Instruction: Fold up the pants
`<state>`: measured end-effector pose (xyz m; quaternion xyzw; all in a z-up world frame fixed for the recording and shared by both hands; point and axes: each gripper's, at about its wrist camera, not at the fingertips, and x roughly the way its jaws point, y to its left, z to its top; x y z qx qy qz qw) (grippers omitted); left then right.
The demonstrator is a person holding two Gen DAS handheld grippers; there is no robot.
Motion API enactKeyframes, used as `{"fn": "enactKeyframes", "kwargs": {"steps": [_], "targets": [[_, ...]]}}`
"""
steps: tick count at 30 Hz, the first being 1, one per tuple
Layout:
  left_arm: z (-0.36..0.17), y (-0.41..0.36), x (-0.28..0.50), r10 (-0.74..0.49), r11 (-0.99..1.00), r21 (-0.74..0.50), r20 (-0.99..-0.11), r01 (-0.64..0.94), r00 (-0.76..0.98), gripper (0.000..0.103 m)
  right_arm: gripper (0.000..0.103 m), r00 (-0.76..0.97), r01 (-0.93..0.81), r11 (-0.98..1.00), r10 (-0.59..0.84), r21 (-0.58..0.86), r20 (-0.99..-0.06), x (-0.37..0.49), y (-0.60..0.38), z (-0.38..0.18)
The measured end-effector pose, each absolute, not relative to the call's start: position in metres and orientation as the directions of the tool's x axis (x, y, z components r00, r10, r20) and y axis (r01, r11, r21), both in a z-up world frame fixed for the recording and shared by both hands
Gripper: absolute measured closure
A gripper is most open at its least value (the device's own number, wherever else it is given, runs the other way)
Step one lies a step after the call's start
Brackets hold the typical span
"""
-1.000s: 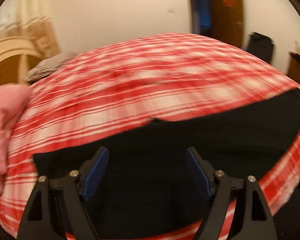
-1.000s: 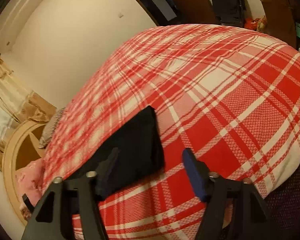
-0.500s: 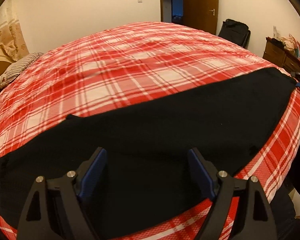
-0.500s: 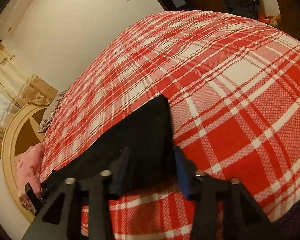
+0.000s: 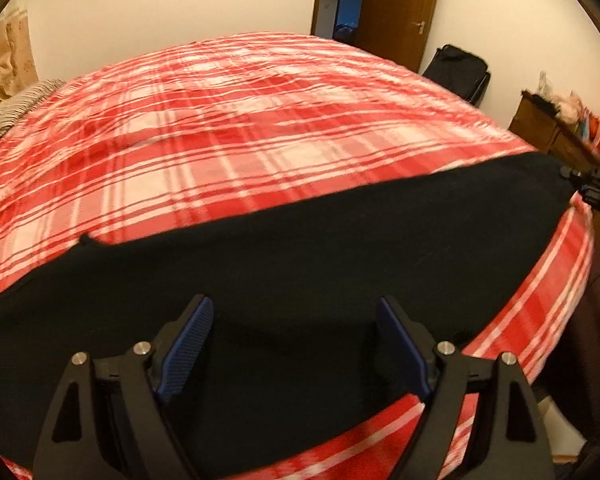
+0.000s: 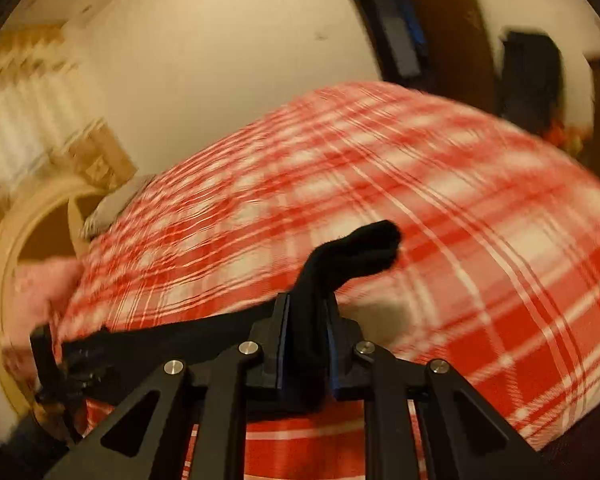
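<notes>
The black pants (image 5: pixel 320 248) lie in a long band across the near edge of a bed with a red and white plaid cover (image 5: pixel 236 132). My left gripper (image 5: pixel 296 316) is open, its blue pads spread above the middle of the pants, holding nothing. My right gripper (image 6: pixel 306 304) is shut on one end of the pants (image 6: pixel 360 252); the cloth bunches up between the pads and sticks out above them, lifted off the cover (image 6: pixel 480 240). The right gripper also shows at the far right of the left wrist view (image 5: pixel 596 184), at the end of the pants.
A striped pillow (image 5: pixel 16 104) and a pink cloth (image 6: pixel 40 292) lie at the head of the bed by a round wooden headboard (image 6: pixel 8 280). A brown door (image 5: pixel 396 12), a black bag (image 5: pixel 456 68) and a wooden cabinet (image 5: pixel 548 124) stand past the bed.
My right gripper has closed on the end of the pants and raised it off the cover. My left gripper stayed open over the middle of the pants and shifted slightly.
</notes>
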<state>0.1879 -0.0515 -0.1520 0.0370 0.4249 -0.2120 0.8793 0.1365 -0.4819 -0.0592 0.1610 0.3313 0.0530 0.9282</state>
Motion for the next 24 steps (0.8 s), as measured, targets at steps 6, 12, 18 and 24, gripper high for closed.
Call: {"fn": "enactKeyframes", "kwargs": {"steps": [6,12,18,24], "targets": [[-0.14,-0.07,0.189,-0.42,0.877,-0.184,-0.743,0.444,0.521,0.017,0.087,0.744,-0.154,0.969,0.244,0.196,-0.622,0.152,-0.396,-0.052],[-0.139,-0.08,0.183,-0.459,0.853,-0.207,-0.736,0.48,0.498,0.012,0.087,0.678,-0.279,0.955,0.272,0.103,-0.683,0.162,-0.323,-0.086],[-0.146,-0.069,0.192,-0.48,0.852,-0.273,-0.746,0.446,0.461,0.012,0.087,0.588,-0.341,0.936,0.281,0.083,-0.758,0.175,-0.278,-0.139],[-0.148,-0.071,0.197,-0.51,0.84,-0.318,-0.737,0.439,0.442,0.012,0.052,0.537,-0.409,0.911,0.286,0.051,-0.793,0.163,-0.27,-0.156]]}}
